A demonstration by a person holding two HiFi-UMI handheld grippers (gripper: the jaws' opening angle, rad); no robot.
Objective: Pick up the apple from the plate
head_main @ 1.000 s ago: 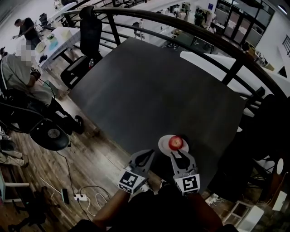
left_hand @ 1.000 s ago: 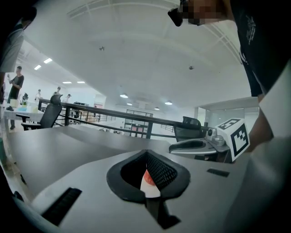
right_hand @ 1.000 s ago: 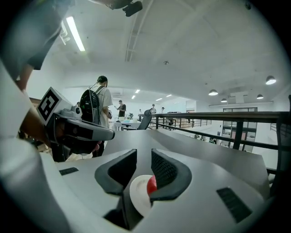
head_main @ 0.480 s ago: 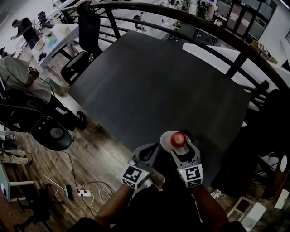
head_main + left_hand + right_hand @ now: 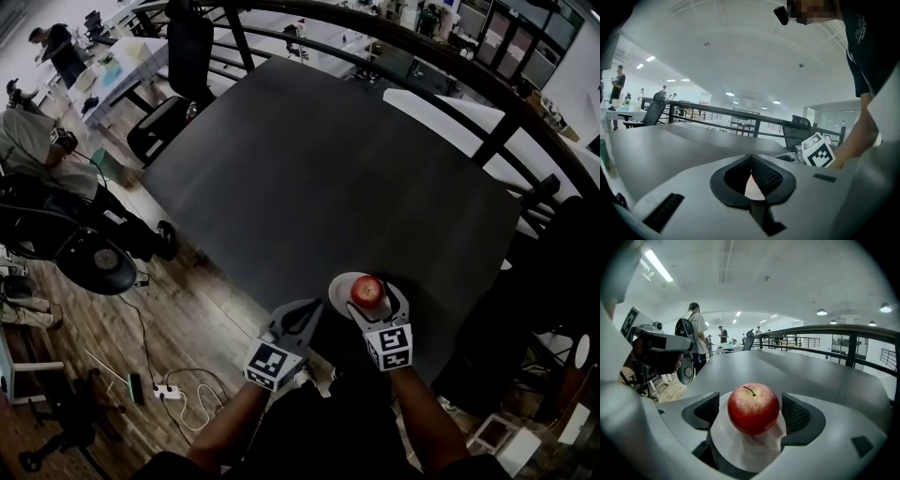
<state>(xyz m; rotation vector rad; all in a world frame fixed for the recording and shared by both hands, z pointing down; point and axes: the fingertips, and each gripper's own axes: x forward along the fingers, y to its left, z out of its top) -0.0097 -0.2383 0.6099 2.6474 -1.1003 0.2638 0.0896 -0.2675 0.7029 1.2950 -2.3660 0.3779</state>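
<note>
A red apple point(image 5: 367, 292) sits on a small white plate point(image 5: 339, 287) near the front edge of the dark table point(image 5: 328, 178). My right gripper point(image 5: 373, 300) reaches over the plate. Its jaws have just been opening and now stand wide on either side of the apple point(image 5: 753, 408). A gap shows between the fruit and each of the dark pads point(image 5: 798, 414). The plate point(image 5: 740, 448) lies under the jaws. My left gripper point(image 5: 312, 309) hovers left of the plate at the table edge. In its own view the left gripper point(image 5: 751, 160) has its tips together and holds nothing.
A black railing point(image 5: 441, 70) curves behind the table, with an office chair point(image 5: 183, 66) at its far left corner. Left of the table is wood floor with a power strip point(image 5: 169, 391) and cables. People stand and sit at the far left.
My right gripper has come down and forward onto the plate, and its jaws have spread around the apple. The left gripper has barely shifted.
</note>
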